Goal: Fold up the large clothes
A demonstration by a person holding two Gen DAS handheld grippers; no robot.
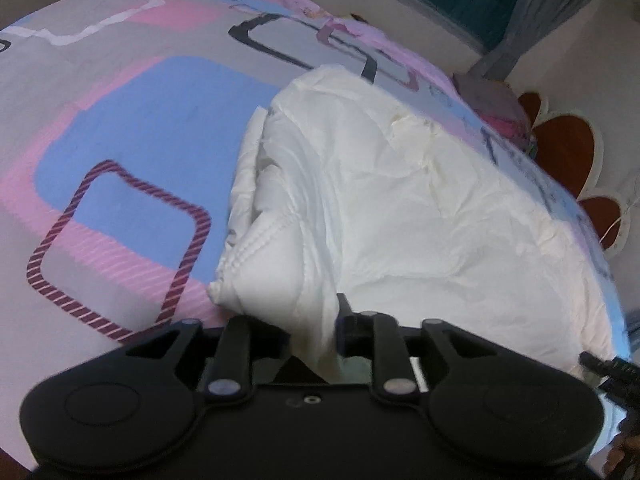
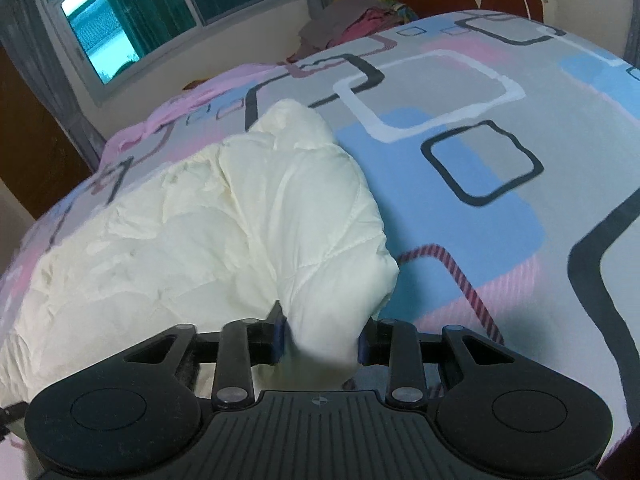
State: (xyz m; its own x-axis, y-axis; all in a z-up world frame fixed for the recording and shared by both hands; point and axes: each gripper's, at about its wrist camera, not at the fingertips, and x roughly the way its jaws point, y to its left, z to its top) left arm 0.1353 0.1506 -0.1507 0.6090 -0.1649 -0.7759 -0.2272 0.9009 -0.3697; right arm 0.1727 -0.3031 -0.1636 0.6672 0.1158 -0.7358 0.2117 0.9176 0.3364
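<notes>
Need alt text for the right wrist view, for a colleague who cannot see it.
The right gripper is clamped on a bunched fold of a white quilted garment, which lies on a bedsheet patterned with squares. A window is behind.

- Left hand-held gripper (image 1: 314, 330): black, low at the bottom of its own view, pointing forward; jaws drawn in, clamped on a bunched fold of the white padded garment (image 1: 400, 208).
- Right hand-held gripper (image 2: 322, 334): same pose in its own view; jaws pressed against both sides of a thick wad of the same garment.
</notes>
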